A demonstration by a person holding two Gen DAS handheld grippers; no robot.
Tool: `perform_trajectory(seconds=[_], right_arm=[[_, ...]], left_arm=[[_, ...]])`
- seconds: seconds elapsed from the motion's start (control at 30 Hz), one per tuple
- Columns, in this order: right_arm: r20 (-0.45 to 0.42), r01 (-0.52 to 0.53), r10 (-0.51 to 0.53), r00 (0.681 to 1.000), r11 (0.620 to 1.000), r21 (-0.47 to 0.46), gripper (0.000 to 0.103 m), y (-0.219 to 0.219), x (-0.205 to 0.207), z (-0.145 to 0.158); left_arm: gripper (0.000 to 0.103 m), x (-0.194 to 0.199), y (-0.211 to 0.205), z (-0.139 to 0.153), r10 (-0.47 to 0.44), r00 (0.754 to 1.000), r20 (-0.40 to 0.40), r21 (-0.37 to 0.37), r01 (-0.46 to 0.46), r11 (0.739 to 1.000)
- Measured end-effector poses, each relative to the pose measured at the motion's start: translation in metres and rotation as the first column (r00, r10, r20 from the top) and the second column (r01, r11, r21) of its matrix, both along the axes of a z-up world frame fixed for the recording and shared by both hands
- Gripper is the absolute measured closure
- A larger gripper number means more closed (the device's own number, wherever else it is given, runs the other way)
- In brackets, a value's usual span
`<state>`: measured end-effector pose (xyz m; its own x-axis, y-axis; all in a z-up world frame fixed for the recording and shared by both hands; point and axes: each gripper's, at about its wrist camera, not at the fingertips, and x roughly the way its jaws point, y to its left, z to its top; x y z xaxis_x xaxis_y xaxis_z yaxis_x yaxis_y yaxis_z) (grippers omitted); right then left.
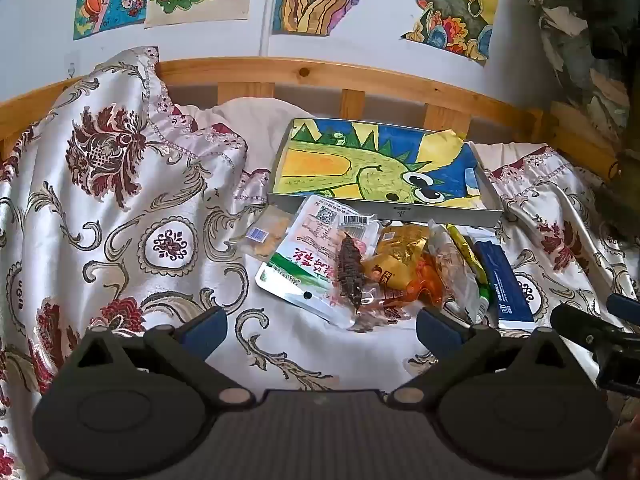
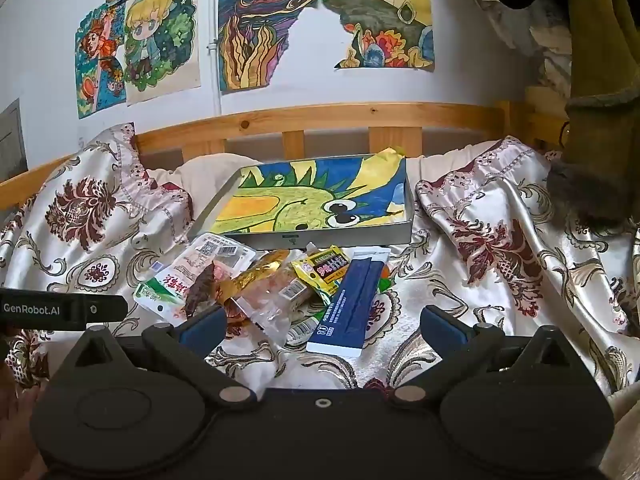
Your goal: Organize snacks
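A cream bedspread [image 1: 152, 216] patterned with maroon florals was seen; the tray [image 2: 340, 236] was lined with a yellow-green-blue drawing; a navy box [image 2: 352, 304] lay nearby.

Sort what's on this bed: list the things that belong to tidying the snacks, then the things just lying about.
Belongs to the job:
- snack pile
- white and green packet
- yellow packet
- blue box
- shallow grey tray, lined with a drawing
- both hand-held grippers, open

Just lying about:
- patterned bedspread
- wall drawings
- wooden bed rail
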<state>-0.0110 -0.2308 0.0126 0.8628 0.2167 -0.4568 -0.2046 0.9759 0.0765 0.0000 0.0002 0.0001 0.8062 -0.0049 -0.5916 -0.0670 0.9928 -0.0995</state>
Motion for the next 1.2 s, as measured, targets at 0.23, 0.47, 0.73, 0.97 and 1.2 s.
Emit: perform_trajectory(seconds=[0.23,0.47,0.73,0.97,1.2], right_arm=[[0.009,0.001,-0.001,1.000,1.000,-0.004,0.001,0.0000,0.0000,0.0001],[0.010,0.001,-0.001,1.000,1.000,-0.007,0.001,0.0001,0.0000,0.0004],[0.006,0.000,0.000,1.000,1.000,-0.007,0.001,-0.0024,0.0000,0.0008],[0.006,0.000,0.000,1.000,1.000,-0.009,0.001,0.0001,0.0001,-0.0005],[0.003,0.000,0.000,1.000,1.000,-0.010,0.001,-0.0014,-0.0010,0.0015]], left_arm=[[0.000,-0.0002,0.0002,0.0002,0.000,1.000,-0.002,0.001,0.000,1.000],[0.000,-0.0003,0.0007,0.0002,-0.001,1.000,-0.004,-0.001,0.001,1.000],[0.000,0.0004,0.0029,-0.0020,-0.001,1.000,-0.006,-0.001,0.001,1.000],[0.000,0.0005,0.0032,-0.0020,-0.002,1.000,-0.007,-0.002,0.001,1.000],[0.000,0.0007,0.0032,-0.0018,-0.001,1.000,-0.009,-0.003,0.001,1.000]])
